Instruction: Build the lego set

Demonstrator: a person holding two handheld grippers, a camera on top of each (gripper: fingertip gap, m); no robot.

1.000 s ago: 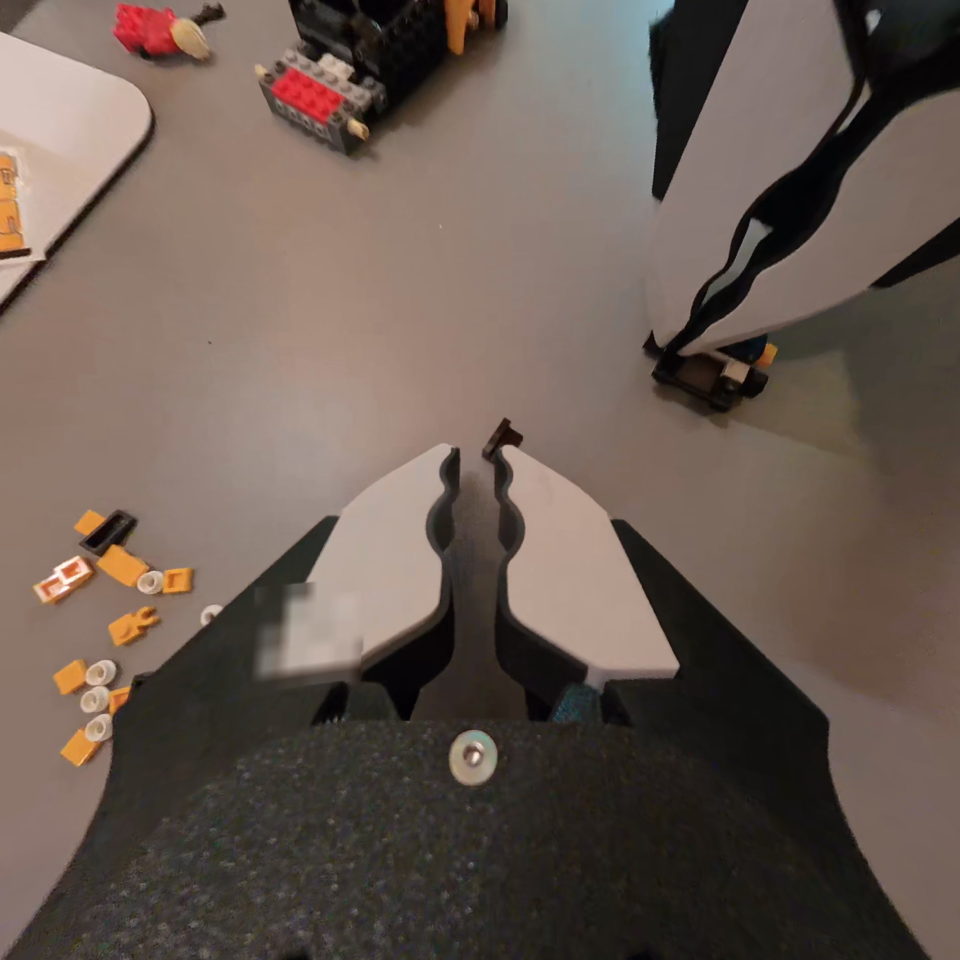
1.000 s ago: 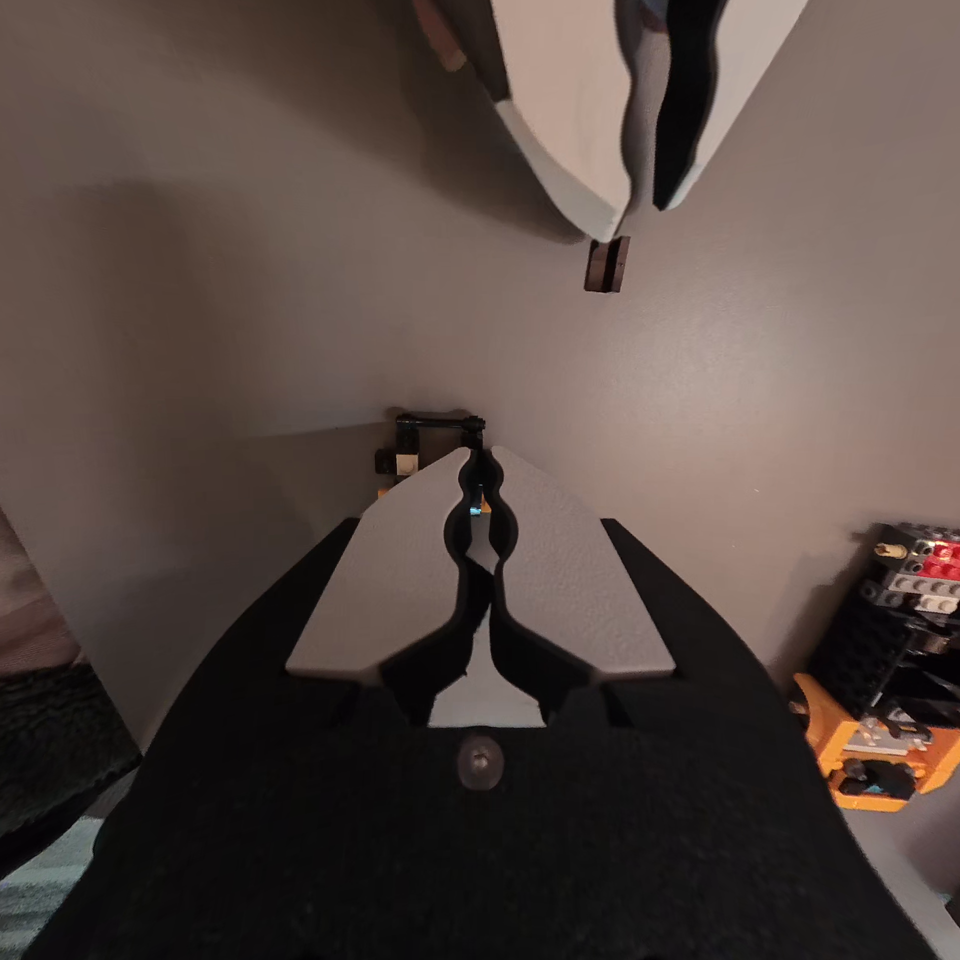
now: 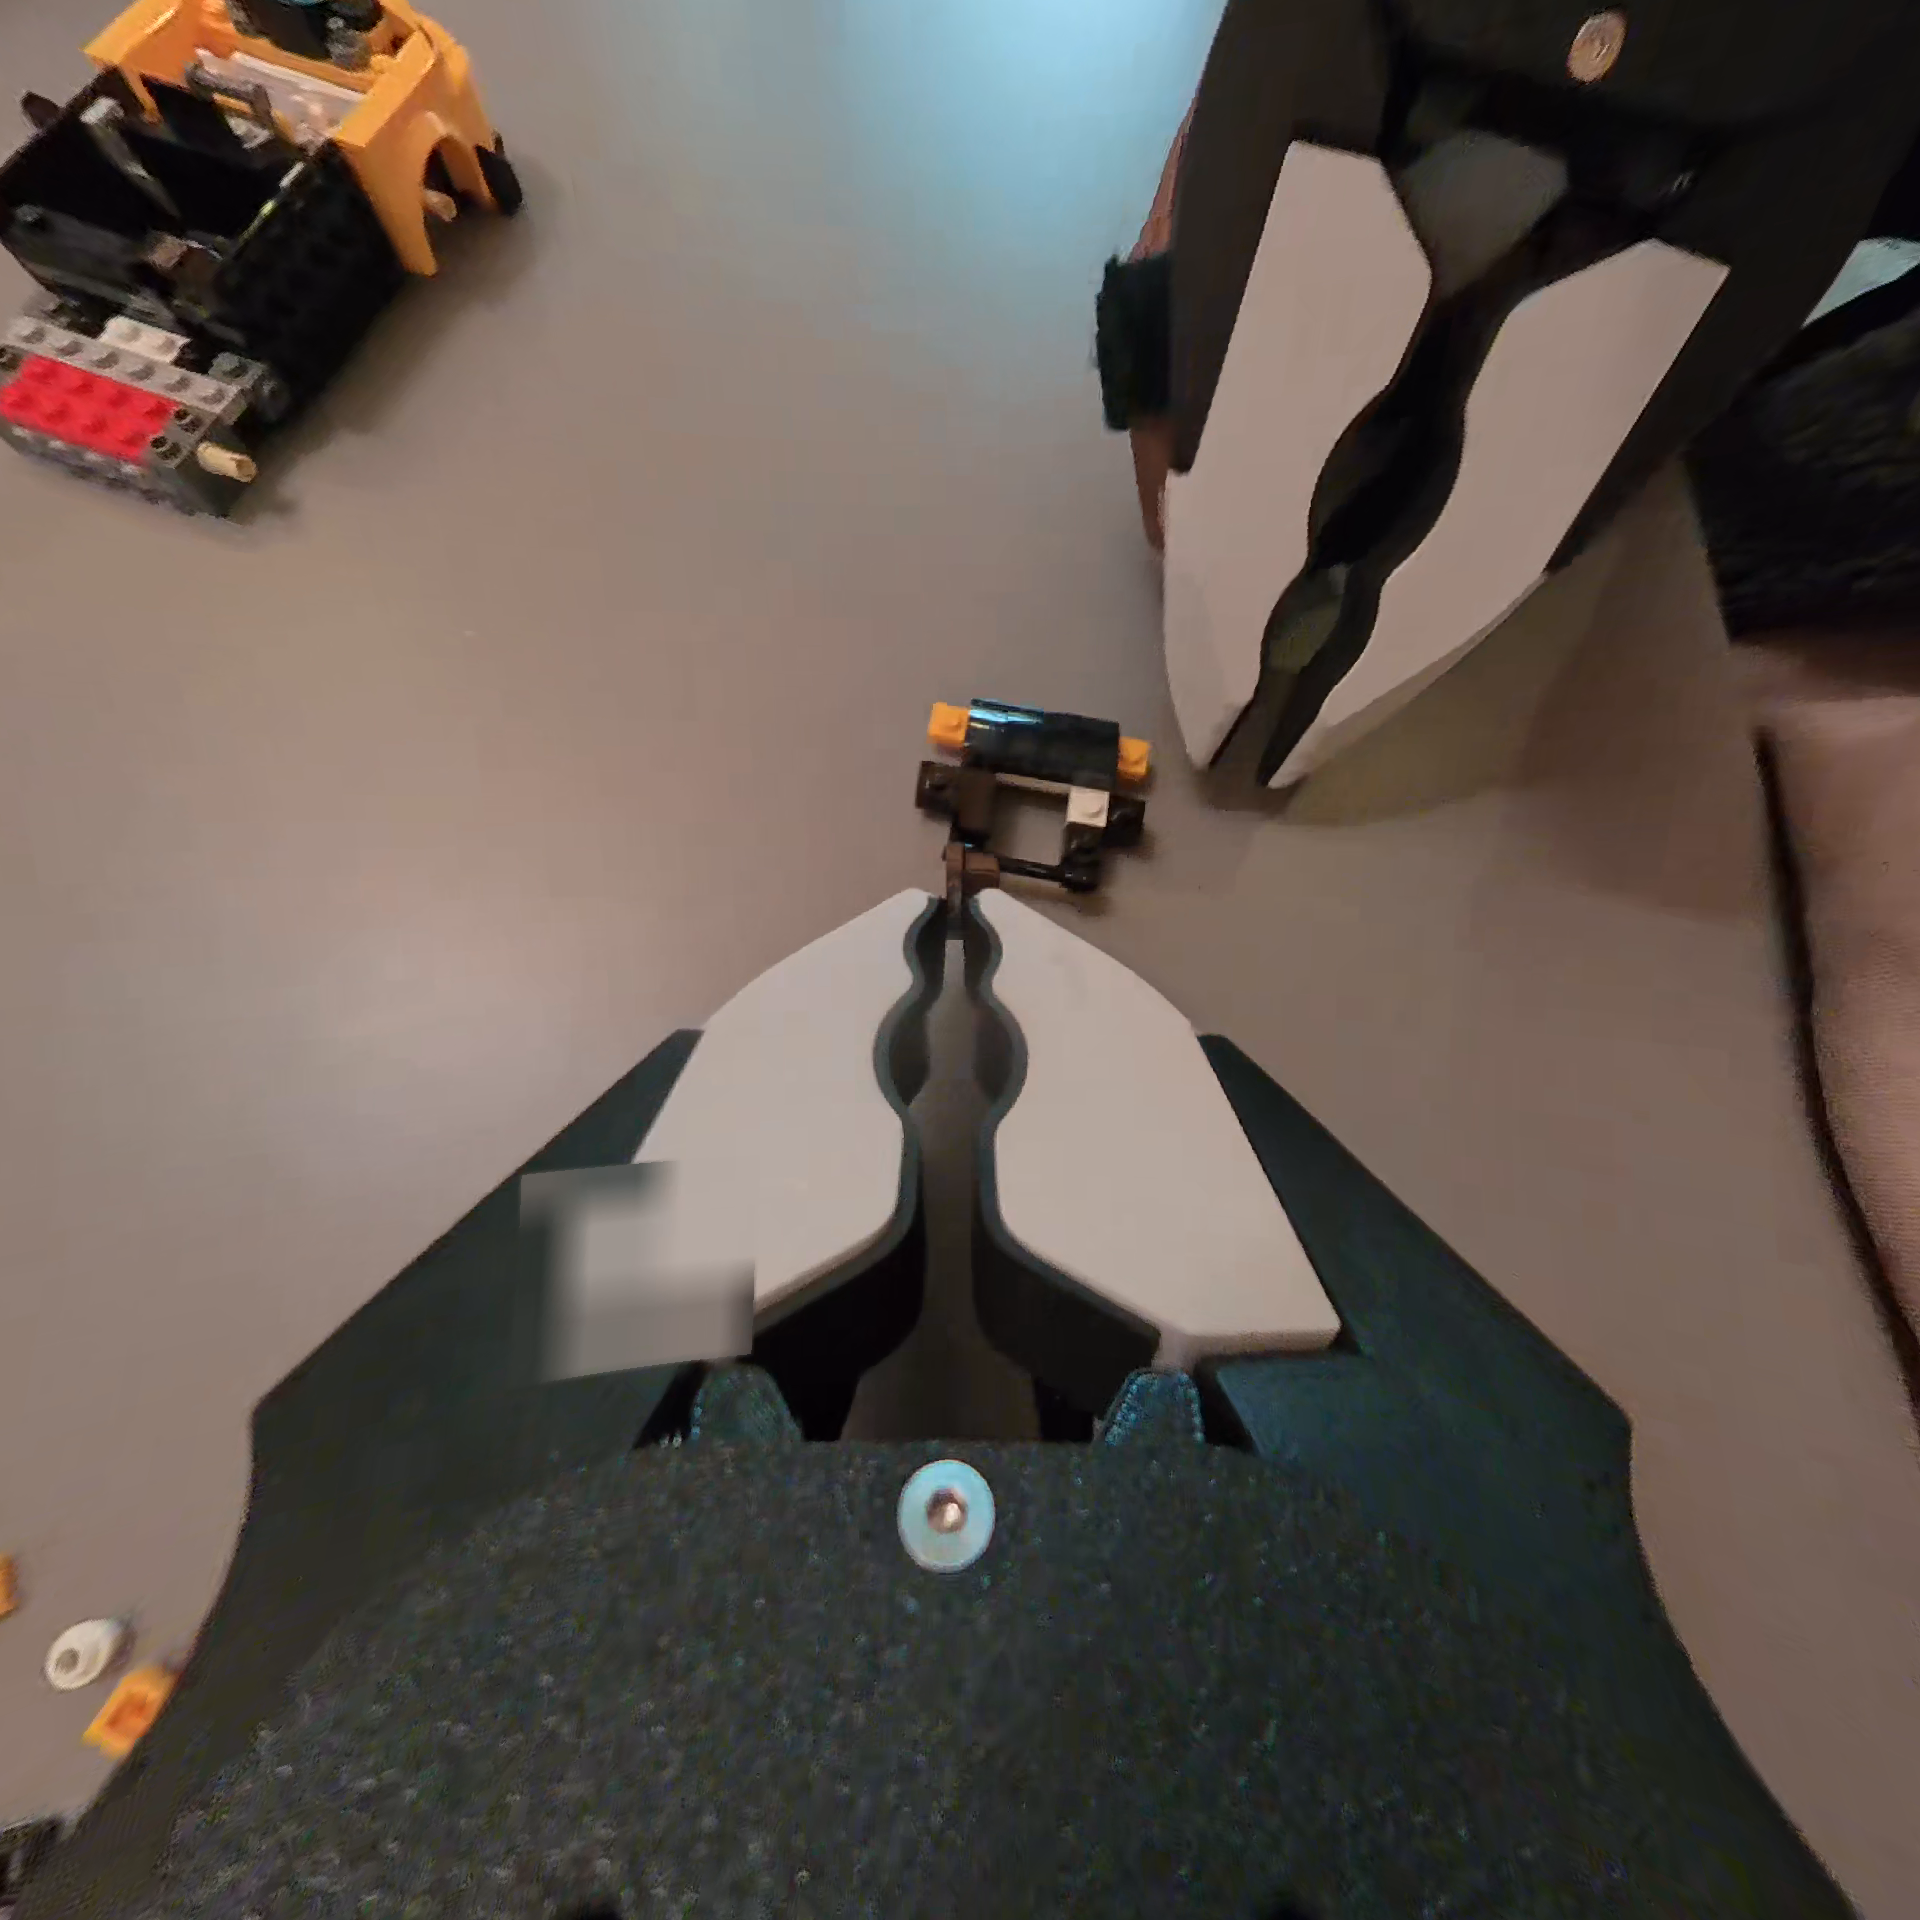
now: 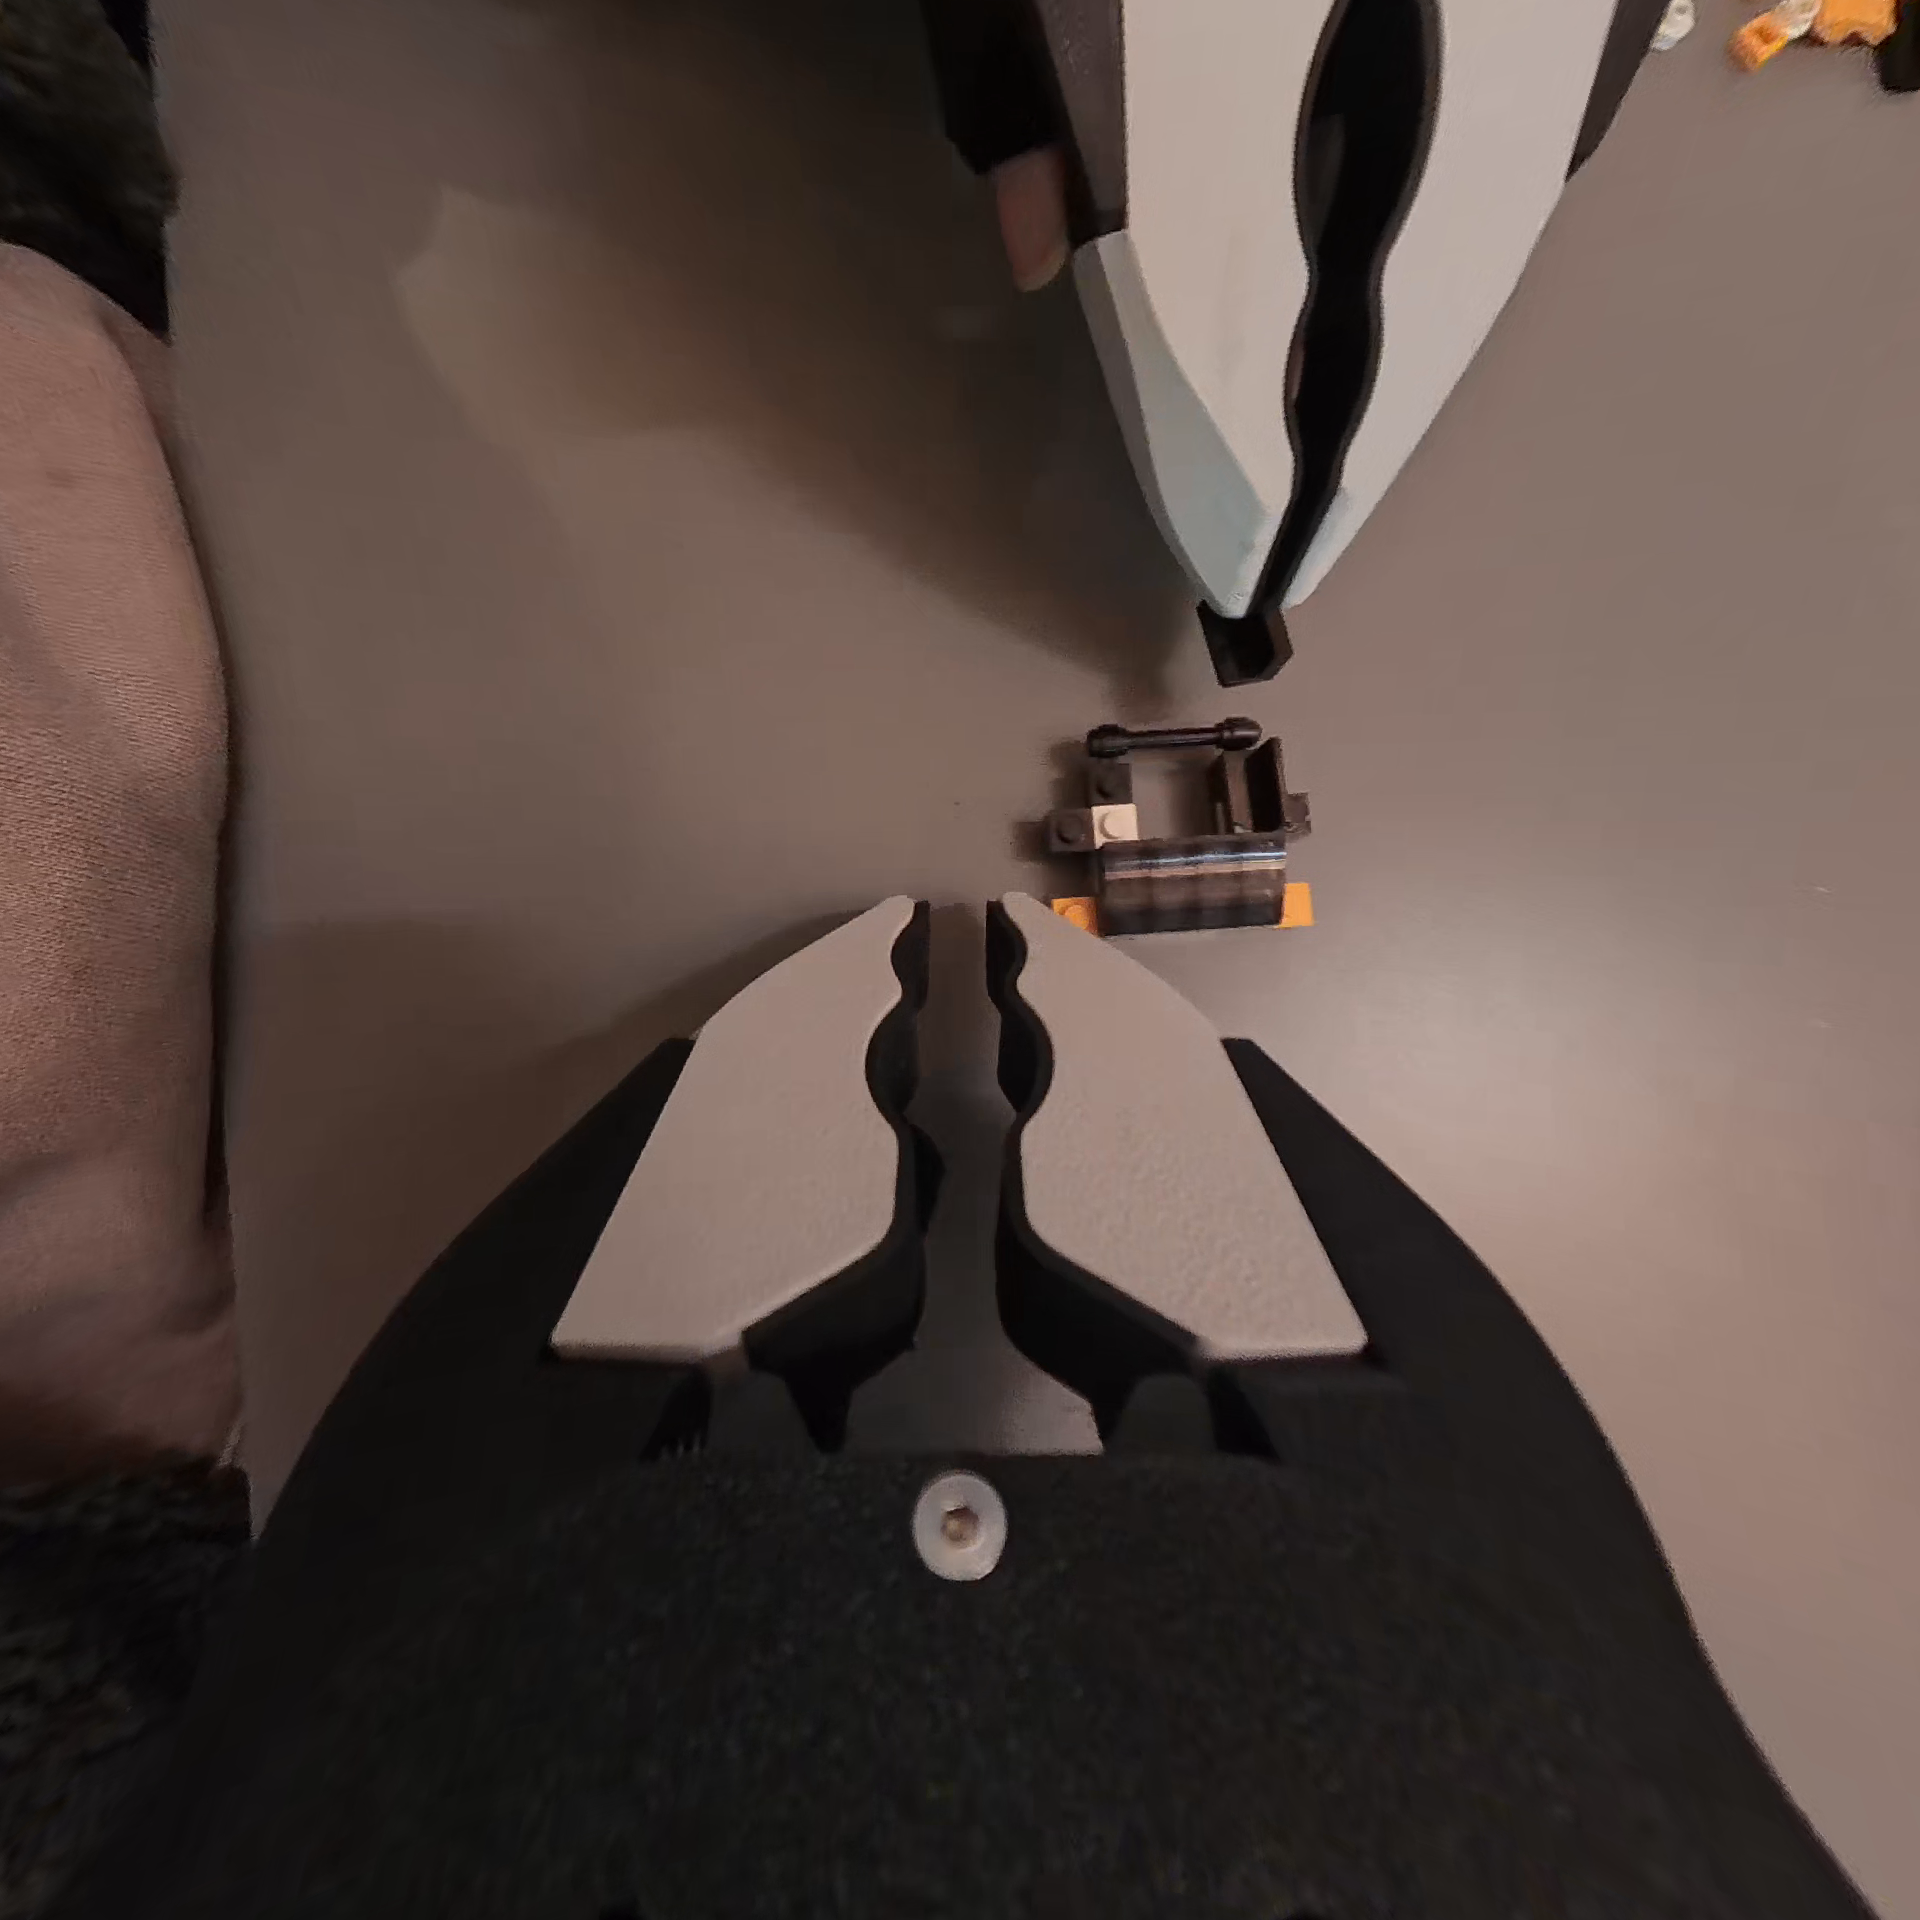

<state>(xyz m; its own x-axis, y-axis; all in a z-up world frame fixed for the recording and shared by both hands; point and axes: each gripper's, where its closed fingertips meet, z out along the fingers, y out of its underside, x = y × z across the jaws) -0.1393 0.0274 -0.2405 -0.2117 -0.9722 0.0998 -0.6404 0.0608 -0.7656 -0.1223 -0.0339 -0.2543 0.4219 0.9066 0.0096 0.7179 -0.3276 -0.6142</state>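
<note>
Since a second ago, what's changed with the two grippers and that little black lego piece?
The right gripper let go of the small sub-assembly, opened and backed off beside it. The left gripper carried the small dark piece in toward the sub-assembly's bar end. Unchanged: that piece is still pinched in the left gripper, and the sub-assembly still sits on the grey table.

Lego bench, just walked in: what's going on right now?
A person is building with two tools. The left hand-held gripper is shut on a small dark brown piece, held just short of the bar end of a small black and orange sub-assembly on the grey table. The right hand-held gripper sits slightly open and empty beside that sub-assembly. A larger orange and black build stands farther off, untouched.
</note>
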